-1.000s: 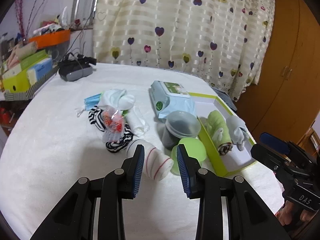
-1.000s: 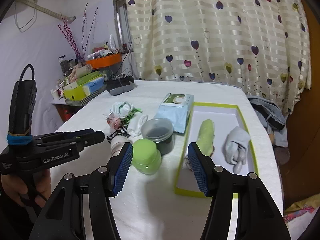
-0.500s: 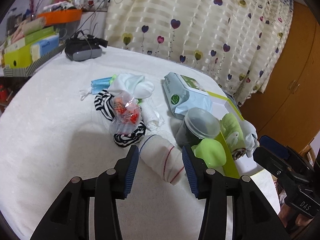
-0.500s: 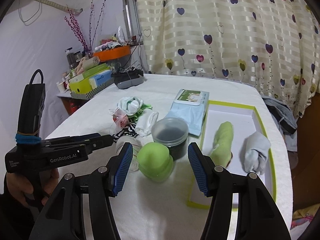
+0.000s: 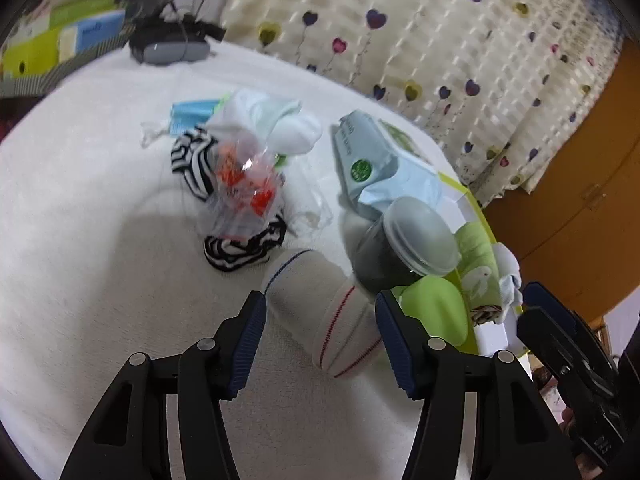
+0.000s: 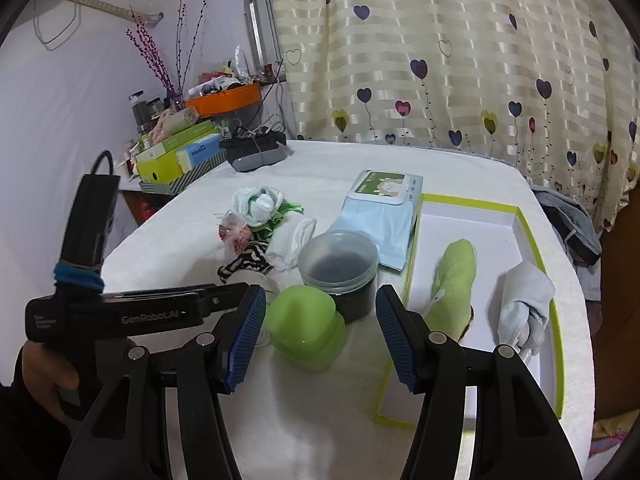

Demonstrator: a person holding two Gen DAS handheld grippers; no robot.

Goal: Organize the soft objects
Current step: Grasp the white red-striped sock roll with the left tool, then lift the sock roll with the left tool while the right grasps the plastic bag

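Rolled sock (image 5: 320, 312) lies between the opening left tool (image 5: 320, 334).

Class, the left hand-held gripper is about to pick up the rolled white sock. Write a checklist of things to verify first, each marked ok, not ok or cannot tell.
1. Rolled white sock lies between the left hand-held gripper pads: ok.
2. Jaws wide enough: ok, opening, gaps show on both sides.
3. Pads pressing on the sock: not ok, no contact yet.
4. Green lid clear of the right-side pad: cannot tell, it sits very close.
5. Green-edged box has free floor: ok.
6. Right hand-held gripper is empty: ok.
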